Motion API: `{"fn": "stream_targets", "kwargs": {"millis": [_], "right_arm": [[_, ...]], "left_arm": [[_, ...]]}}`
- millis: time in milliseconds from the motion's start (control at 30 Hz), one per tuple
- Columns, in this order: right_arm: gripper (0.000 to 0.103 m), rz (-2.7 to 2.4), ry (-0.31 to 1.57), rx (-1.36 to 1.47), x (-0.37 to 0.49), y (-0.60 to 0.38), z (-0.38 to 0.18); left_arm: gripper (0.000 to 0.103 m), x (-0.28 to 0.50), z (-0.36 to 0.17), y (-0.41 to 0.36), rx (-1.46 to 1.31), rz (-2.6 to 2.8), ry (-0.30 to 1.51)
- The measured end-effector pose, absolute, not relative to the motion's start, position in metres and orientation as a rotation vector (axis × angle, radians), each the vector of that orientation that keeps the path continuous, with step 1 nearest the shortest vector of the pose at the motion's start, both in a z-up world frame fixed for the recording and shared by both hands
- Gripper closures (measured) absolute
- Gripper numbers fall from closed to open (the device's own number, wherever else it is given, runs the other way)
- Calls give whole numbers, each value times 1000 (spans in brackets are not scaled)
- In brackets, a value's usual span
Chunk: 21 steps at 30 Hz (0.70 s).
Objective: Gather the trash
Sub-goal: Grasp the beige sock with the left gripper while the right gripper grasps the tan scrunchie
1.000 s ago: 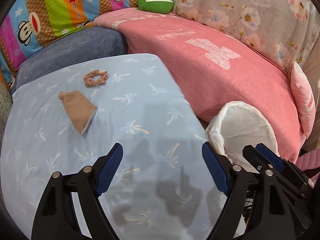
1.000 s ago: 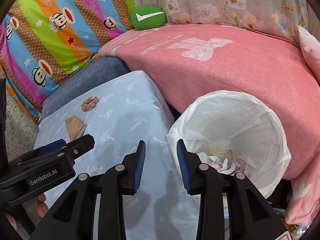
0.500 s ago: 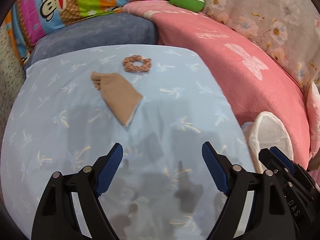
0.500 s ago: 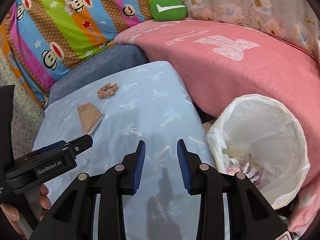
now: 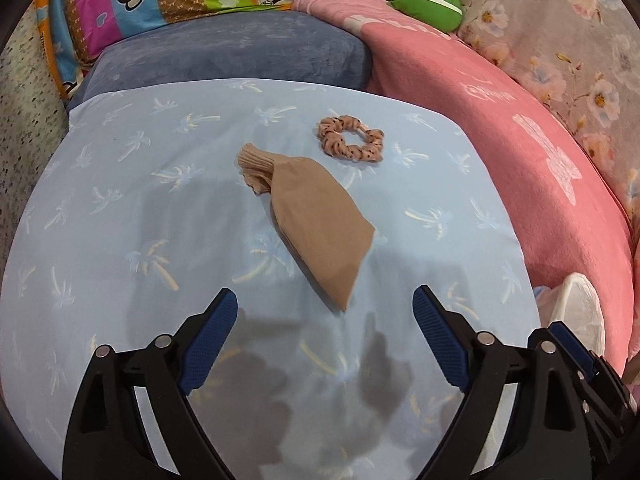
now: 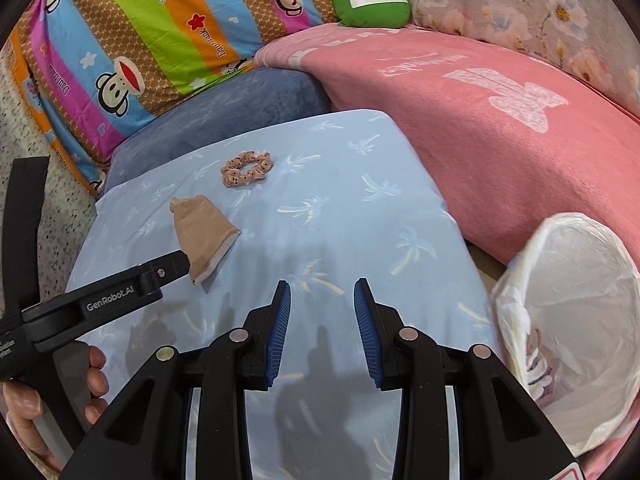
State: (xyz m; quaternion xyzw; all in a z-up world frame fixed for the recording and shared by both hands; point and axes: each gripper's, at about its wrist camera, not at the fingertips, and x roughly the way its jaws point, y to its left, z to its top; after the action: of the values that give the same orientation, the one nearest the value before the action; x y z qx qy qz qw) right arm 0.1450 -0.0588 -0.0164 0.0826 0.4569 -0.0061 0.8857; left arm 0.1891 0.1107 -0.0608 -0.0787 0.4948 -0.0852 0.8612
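- Light blue cloth (image 5: 168, 208) printed with palm trees covers the padded surface in the middle of both views; a pink blanket (image 5: 532, 168) lies to its right, a dark blue cushion (image 5: 240, 56) at its far edge, and a striped monkey-print cover (image 6: 132, 40) beyond that.
- A tan stocking (image 5: 320, 224), folded flat, lies on the cloth with its gathered cuff pointing far left.
- A spotted pink hair scrunchie (image 5: 351, 143) lies just beyond the stocking, apart from it.
- The left gripper (image 5: 325, 338) hovers near the stocking's near tip, its blue pads spread wide with nothing between them. In the right wrist view one of its black fingers crosses in front of the stocking's near corner and hides it.
- The right gripper (image 6: 322, 330) hangs over bare cloth, pads a narrow gap apart, holding nothing.
- A bin lined with a white bag (image 6: 576, 320) stands at the right, below the blanket; its rim is cut off by the edge of the view, and the crumpled pale scraps inside are hard to make out.
- A green cushion (image 6: 372, 3) sits at the far back.
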Motion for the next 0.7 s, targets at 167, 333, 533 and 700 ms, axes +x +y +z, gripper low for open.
{"fn": "stream_targets", "kwargs": {"millis": [167,333,533,700], "right_arm": [[65,0,958,162,171,-48,-24],[65,7,961,155,199,-41,-30],[65,9,961,151,229,-36,-36],[65,42,966,167,257,-23,-42]], "left_arm": [[18,215,-73,112,-185,-170,1063],[18,237,-87,112,-219,-184,1100],[58,247,-96,113,-229,-238,1119],[83,248,-90,122,-245,-275,1102]]}}
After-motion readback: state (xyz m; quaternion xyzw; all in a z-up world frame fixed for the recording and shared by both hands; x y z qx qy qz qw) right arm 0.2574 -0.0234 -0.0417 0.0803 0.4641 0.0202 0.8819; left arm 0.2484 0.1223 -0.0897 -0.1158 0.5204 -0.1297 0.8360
